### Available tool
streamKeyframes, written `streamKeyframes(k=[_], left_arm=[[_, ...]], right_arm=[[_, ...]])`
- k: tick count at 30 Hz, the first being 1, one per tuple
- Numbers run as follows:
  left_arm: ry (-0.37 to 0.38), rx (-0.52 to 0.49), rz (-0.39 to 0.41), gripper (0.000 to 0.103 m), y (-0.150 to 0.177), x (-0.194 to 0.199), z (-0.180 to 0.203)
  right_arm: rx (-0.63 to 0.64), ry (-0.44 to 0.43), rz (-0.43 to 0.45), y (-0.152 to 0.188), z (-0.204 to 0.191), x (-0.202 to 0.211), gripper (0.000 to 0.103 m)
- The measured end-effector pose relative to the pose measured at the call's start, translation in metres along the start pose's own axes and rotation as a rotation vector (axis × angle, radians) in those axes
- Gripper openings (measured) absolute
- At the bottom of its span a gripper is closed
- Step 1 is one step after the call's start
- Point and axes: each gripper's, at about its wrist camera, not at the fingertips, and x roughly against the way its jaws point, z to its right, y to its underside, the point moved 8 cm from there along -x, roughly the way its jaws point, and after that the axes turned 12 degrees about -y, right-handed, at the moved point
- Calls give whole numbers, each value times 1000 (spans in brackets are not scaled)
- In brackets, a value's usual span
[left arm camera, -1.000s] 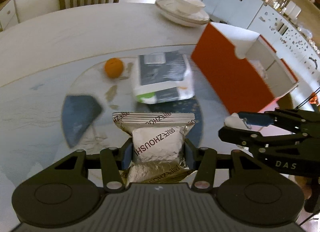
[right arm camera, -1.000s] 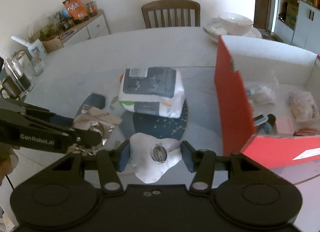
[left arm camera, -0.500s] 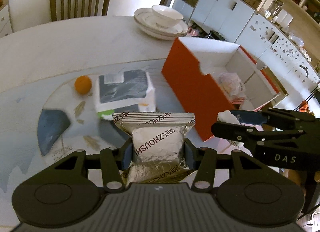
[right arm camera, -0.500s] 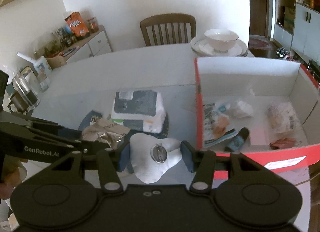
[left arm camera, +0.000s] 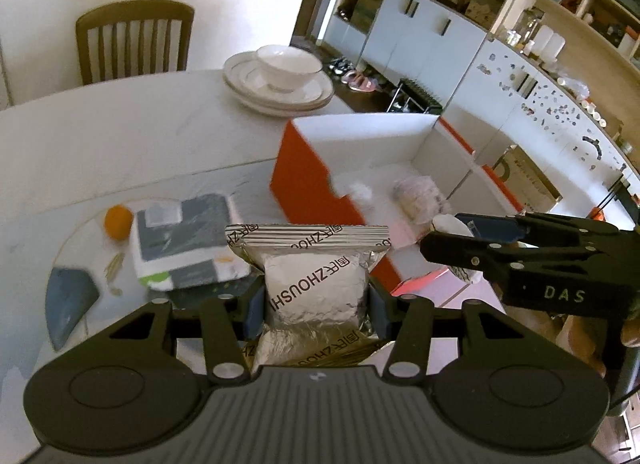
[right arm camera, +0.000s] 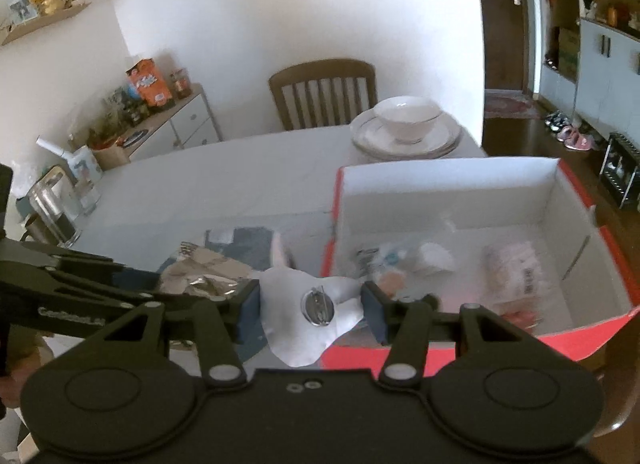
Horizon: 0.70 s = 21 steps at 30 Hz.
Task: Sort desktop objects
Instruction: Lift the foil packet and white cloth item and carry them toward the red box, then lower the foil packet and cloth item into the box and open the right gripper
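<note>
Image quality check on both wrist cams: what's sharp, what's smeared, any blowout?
Left wrist: the foil packet in the left tool is sharp; the wipes pack and red box are motion-smeared, and the box floor is blown out. Right wrist: the white badge in the right tool is crisp; items in the box are blurred. Both show fisheye curvature.

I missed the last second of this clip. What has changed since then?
Both grippers rose and moved toward the red box; its inside now shows. Unchanged: left gripper clamps the foil packet, right gripper the white badge; nothing released.
</note>
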Motion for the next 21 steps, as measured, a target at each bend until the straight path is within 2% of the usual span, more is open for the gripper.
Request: streamKeyframes(k=[11,21], left_arm=[[13,-84,27,50,-29,-13,53],[31,-180,3,50,-51,-46,104]], right_arm=[[12,90,33,-12,56,31,53],[9,164,31,-16,104,38,53]])
